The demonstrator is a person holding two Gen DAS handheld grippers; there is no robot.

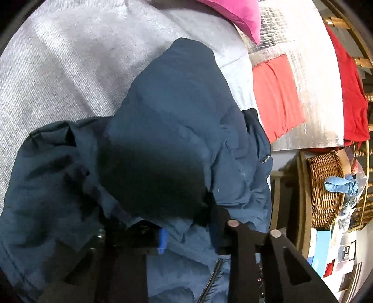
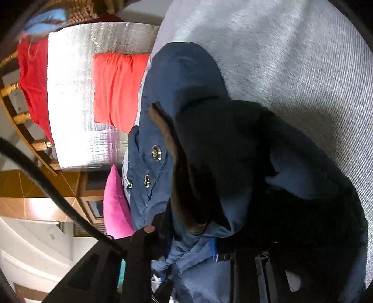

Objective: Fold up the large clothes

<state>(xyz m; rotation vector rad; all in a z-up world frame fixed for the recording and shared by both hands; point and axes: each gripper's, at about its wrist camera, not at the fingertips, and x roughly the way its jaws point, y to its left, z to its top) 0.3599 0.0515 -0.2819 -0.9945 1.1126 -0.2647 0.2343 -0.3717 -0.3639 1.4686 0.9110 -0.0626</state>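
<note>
A dark blue padded jacket (image 1: 177, 111) hangs in front of me over a grey bedspread (image 1: 58, 70). My left gripper (image 1: 186, 223) is shut on a bunched fold of the jacket, with fabric draped over its fingers. In the right wrist view the same jacket (image 2: 186, 77) shows its metal eyelets and a brown lining edge. My right gripper (image 2: 186, 237) is shut on another fold of the jacket. The fingertips of both grippers are mostly hidden by cloth.
A folded orange-red garment (image 1: 275, 93) lies on a silver quilted mat (image 1: 312, 70), with a red cloth (image 1: 349, 93) beyond. A pink pillow (image 1: 242, 16) lies on the bed. A wicker basket (image 1: 326, 186) stands beside the bed, with a wooden rail nearby.
</note>
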